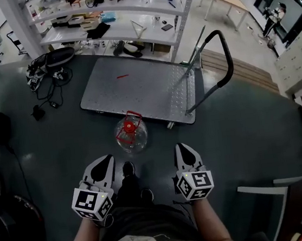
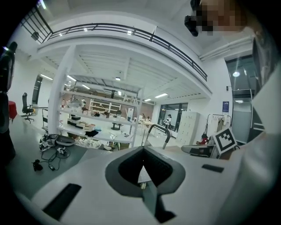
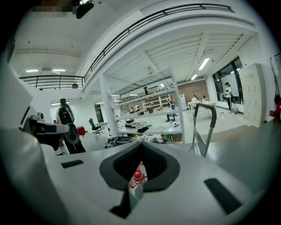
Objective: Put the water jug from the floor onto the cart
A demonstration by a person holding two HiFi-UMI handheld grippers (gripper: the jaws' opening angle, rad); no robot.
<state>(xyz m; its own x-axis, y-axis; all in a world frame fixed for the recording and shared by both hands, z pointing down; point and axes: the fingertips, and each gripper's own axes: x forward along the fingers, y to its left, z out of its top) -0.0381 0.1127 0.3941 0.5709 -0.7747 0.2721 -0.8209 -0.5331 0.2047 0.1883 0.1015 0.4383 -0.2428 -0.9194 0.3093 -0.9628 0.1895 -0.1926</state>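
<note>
Grey floor [image 1: 60,139]: red-capped water jug [image 1: 131,133] before cart [image 1: 136,89]; left gripper [image 1: 104,164], right gripper [image 1: 183,150] pressed together.

Head view looks steeply down from above and behind the left hand-held gripper [image 1: 106,160] and right hand-held gripper [image 1: 181,147]. Both gripper views sit low, facing forward; all share the cart [image 1: 141,88] ahead.

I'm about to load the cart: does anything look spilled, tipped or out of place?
Nothing spilled. The water jug stands upright on the floor, red cap on. A small red object lies loose on the cart deck, and cables sprawl tangled left of it.
</note>
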